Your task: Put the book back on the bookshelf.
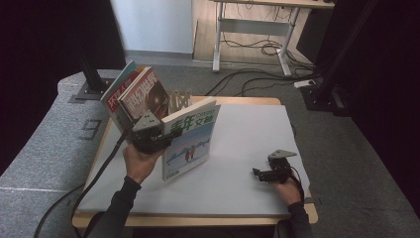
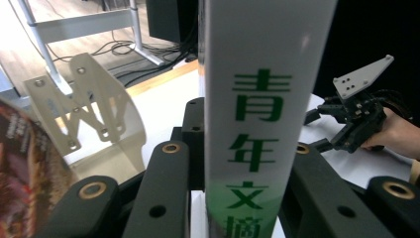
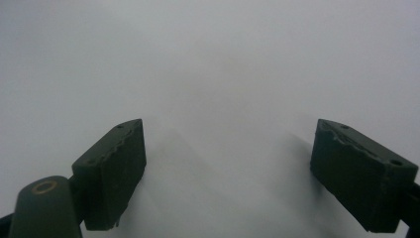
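The left gripper (image 1: pixel 166 136) is clamped on the spine of a green-and-white magazine (image 1: pixel 190 144), its jaws pressed to both sides; in the left gripper view the spine (image 2: pixel 262 124) rises straight between them. The magazine stands upright, its lower corner on the white mat (image 1: pixel 247 148), toward nine o'clock of the mat's centre. At about eleven o'clock of the gripper, two more magazines (image 1: pixel 136 94) lean together at the mat's far left corner, the front one with a dark red cover. A pale cut-out bookstand (image 2: pixel 84 104) stands just behind them.

The right gripper (image 1: pixel 262 173) sits low at about four o'clock on the mat, held in the right hand (image 1: pixel 286 189). Its jaws stand wide apart over bare mat, holding nothing.
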